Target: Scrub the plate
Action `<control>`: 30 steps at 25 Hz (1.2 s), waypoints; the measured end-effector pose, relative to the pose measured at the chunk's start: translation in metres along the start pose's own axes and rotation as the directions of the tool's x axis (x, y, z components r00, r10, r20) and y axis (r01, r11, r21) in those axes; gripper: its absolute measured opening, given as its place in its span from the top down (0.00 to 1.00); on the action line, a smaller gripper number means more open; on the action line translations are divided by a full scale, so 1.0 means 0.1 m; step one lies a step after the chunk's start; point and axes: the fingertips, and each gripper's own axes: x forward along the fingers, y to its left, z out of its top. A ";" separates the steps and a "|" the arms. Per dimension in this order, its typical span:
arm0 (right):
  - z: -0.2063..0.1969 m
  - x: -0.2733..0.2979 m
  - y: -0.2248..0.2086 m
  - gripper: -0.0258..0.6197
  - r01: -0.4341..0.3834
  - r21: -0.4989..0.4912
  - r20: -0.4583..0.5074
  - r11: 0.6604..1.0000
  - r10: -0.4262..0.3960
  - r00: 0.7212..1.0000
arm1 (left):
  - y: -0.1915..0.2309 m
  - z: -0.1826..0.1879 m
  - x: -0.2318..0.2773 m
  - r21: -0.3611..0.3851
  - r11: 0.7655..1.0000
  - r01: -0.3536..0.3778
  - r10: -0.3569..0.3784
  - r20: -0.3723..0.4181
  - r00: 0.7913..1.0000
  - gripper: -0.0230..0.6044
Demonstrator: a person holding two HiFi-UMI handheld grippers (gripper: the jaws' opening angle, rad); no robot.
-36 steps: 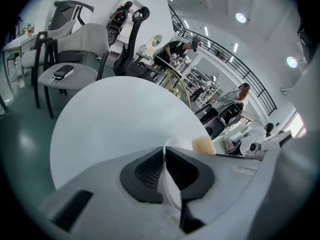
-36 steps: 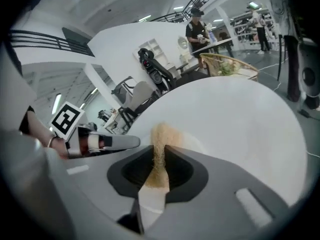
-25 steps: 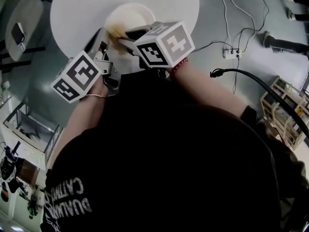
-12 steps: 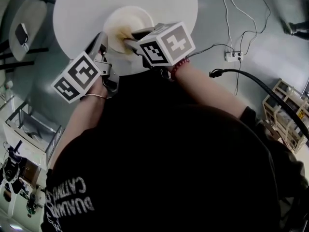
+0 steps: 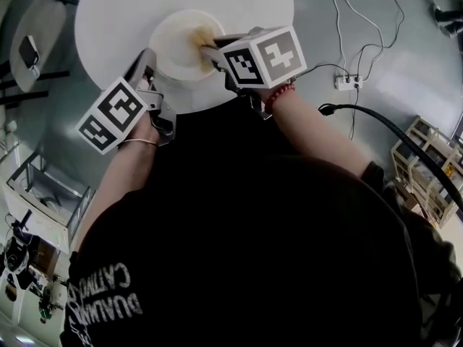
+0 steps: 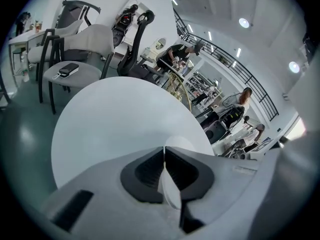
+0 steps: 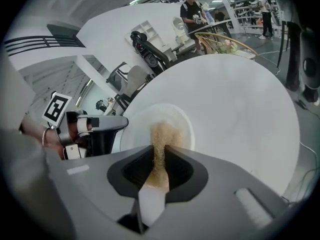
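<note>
A white plate (image 5: pixel 173 45) with a brownish smear lies on the round white table (image 5: pixel 137 2) near its front edge. My left gripper (image 5: pixel 147 62) is shut on the plate's near-left rim; in the left gripper view the thin white rim (image 6: pixel 170 186) runs between the closed jaws (image 6: pixel 164 151). My right gripper (image 5: pixel 207 47) is shut on a tan scrub pad (image 7: pixel 160 144), whose far end rests on the plate (image 7: pixel 137 129), toward its right side in the head view. The left gripper (image 7: pixel 97 129) shows at the plate's edge in the right gripper view.
A chair with a phone on its seat (image 5: pixel 29 49) stands left of the table. Cables and a power strip (image 5: pixel 346 80) lie on the floor to the right, by a black hose (image 5: pixel 405 136) and a wooden rack (image 5: pixel 427 172). People stand far behind (image 7: pixel 192 9).
My right gripper has carried the scrub pad from the plate's near-left part across to its right side. The left gripper has stayed on the rim.
</note>
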 end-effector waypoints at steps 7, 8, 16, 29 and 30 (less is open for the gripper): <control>0.01 -0.04 -0.10 0.85 0.025 -0.031 -0.020 0.999 -0.026 0.999 | 0.03 0.00 0.01 -0.004 1.000 -0.004 0.004 0.010 1.000 0.94; 0.02 -0.05 -0.11 0.85 0.032 -0.033 -0.019 0.999 -0.033 0.999 | 0.03 0.00 0.01 -0.004 1.000 -0.003 0.003 0.013 1.000 0.94; 0.09 -0.14 -0.29 0.86 0.101 -0.019 0.008 0.995 -0.101 0.995 | 0.04 0.02 0.01 -0.016 1.000 -0.008 0.008 0.023 1.000 0.94; 0.22 0.00 0.37 0.85 -0.124 -0.095 0.020 0.988 0.126 0.992 | -0.01 -0.02 0.02 -0.056 0.998 0.009 -0.007 0.027 1.000 0.94; 0.18 0.05 0.47 0.85 -0.155 -0.094 0.000 0.983 0.156 0.988 | -0.04 -0.01 0.02 -0.054 0.998 0.022 -0.021 0.026 0.999 0.94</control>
